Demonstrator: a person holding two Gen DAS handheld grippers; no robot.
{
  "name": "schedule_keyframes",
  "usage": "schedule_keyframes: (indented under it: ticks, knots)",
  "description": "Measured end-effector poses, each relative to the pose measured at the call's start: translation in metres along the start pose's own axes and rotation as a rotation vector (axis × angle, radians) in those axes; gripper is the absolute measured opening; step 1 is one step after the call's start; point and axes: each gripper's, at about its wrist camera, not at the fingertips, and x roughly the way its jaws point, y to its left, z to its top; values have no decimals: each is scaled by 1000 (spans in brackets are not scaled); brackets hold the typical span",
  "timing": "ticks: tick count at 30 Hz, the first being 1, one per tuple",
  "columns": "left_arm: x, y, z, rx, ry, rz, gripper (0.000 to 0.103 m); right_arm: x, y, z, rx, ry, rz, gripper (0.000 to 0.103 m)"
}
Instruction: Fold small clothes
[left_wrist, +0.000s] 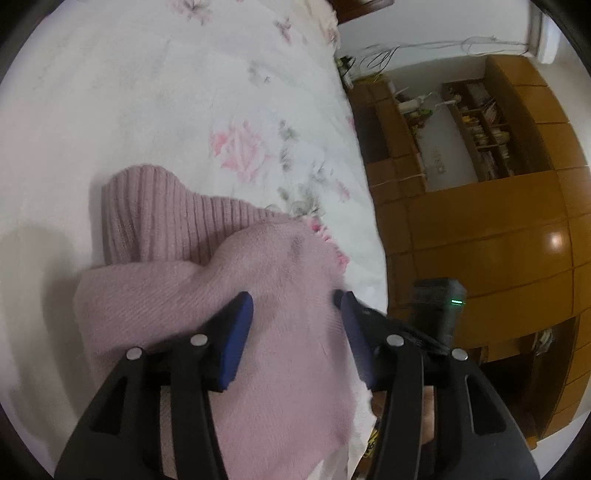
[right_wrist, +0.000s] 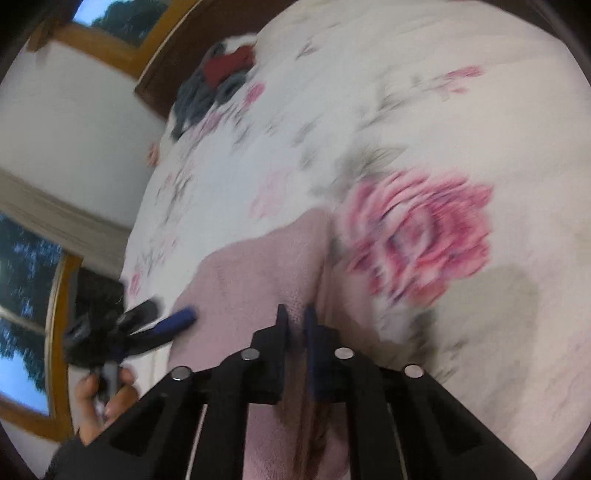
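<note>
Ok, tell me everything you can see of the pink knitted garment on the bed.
The pink knitted garment is soft, dusty pink and fuzzy, with a ribbed tube-like part, perhaps a collar or cuff, at its far end. It lies partly folded and rumpled on the floral bedspread. The right gripper pinches a fold of it; the left gripper is open, its fingers straddling the fabric.

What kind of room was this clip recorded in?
Most likely a home bedroom. The pink knit garment lies on a bed with a rose-print bedspread, a wooden shelf unit with books stands beside it, and wood-framed windows show trees outside.
</note>
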Motion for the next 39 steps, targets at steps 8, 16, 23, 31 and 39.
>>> schedule_keyframes:
  ticks: [8,16,23,31,39]
  knots:
    - [20,3,-13,87,75,91,39,-11,-5,-5,8,-11,17,29]
    - [9,20,-11,-14,99,125,17,13,23,-32,-144,128,11,0]
    - [-36,-19,-64,90,137,37,43,-29,53,-71,-191,149,126,4]
    - [-39,13,-95,-8,109,147,25,-26,18,-100,-120,173,-2,1]
    - [-47,29,-162,76,179,263,44,-31,6,-148,-99,211,13,0]
